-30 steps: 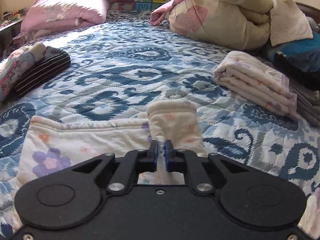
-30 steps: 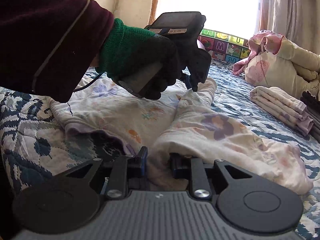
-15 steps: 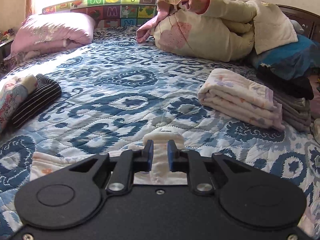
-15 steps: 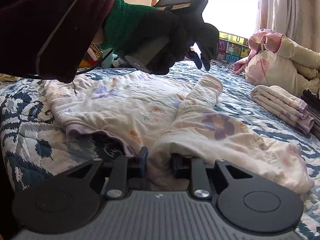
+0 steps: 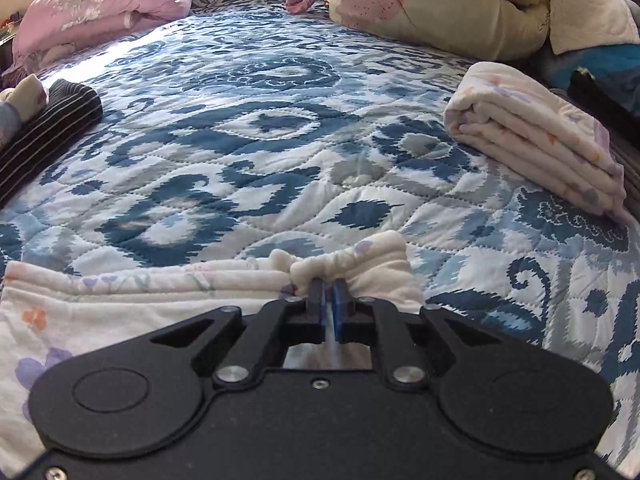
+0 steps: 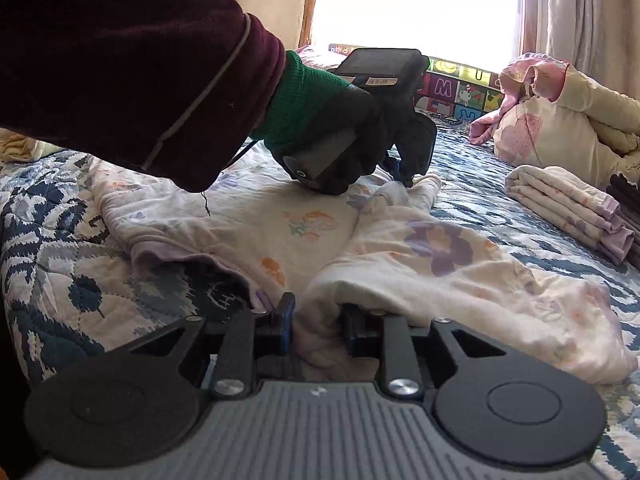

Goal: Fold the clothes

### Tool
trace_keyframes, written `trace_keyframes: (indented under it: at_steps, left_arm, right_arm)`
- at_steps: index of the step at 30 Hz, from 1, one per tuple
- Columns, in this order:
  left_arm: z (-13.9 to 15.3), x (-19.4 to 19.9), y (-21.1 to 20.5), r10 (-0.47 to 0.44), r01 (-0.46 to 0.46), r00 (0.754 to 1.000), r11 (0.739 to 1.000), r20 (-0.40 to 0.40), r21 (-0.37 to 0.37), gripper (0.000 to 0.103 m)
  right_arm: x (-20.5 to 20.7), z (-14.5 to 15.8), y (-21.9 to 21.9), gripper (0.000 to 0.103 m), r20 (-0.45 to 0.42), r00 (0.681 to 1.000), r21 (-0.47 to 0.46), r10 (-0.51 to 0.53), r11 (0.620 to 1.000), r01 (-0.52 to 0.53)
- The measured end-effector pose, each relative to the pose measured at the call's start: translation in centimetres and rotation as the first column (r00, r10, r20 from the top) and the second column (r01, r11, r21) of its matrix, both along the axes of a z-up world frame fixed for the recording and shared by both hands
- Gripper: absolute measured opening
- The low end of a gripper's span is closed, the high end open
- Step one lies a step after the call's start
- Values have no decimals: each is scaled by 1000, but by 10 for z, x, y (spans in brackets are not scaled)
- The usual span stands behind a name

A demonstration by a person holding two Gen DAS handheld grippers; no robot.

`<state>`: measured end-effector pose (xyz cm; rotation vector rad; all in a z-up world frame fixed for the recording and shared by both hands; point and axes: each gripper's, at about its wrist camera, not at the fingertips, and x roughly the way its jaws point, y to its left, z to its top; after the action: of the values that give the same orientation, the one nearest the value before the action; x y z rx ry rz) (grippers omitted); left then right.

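A white floral garment (image 6: pixel 304 228) lies spread on the blue patterned quilt (image 5: pixel 260 152). My left gripper (image 5: pixel 328 300) is shut on the bunched cuff (image 5: pixel 360 264) of its sleeve, low on the garment's far edge. In the right wrist view the left gripper (image 6: pixel 404 176) and the gloved hand holding it sit at that cuff (image 6: pixel 424 184). My right gripper (image 6: pixel 316 320) holds the near end of the folded-over sleeve (image 6: pixel 440 256), with cloth filling the gap between its jaws.
A folded floral garment (image 5: pixel 536 140) lies at the right on a stack of dark clothes (image 6: pixel 628 208). A striped dark bundle (image 5: pixel 40 132) lies at the left. A pink pillow (image 5: pixel 100 8) and a rolled duvet (image 5: pixel 460 4) sit at the headboard.
The left gripper opened and lifted off the sleeve cuff, then came back down and shut on it, bunching the cloth. The right gripper has stayed put.
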<state>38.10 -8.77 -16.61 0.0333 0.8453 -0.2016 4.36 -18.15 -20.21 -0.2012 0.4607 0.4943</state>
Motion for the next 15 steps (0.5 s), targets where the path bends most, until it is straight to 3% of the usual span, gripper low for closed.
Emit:
trace_keyframes:
  at_steps: [3, 9, 13, 15]
  left_arm:
    - [18, -2, 1, -14, 14, 1000, 1000, -18, -3, 9]
    - [53, -40, -4, -104, 103, 992, 995, 67, 17, 12]
    - [48, -54, -20, -228, 224, 971, 972, 69, 69, 17]
    - [33, -49, -25, -226, 221, 973, 971, 49, 96, 18]
  right_arm:
    - [-2, 0, 2, 27, 10, 1000, -15, -3, 1000, 3]
    - [-3, 2, 4, 28, 20, 1000, -28, -9, 1000, 10]
    - [-3, 3, 3, 28, 18, 1000, -24, -9, 1000, 9]
    - [-3, 3, 3, 28, 17, 1000, -23, -9, 1000, 9]
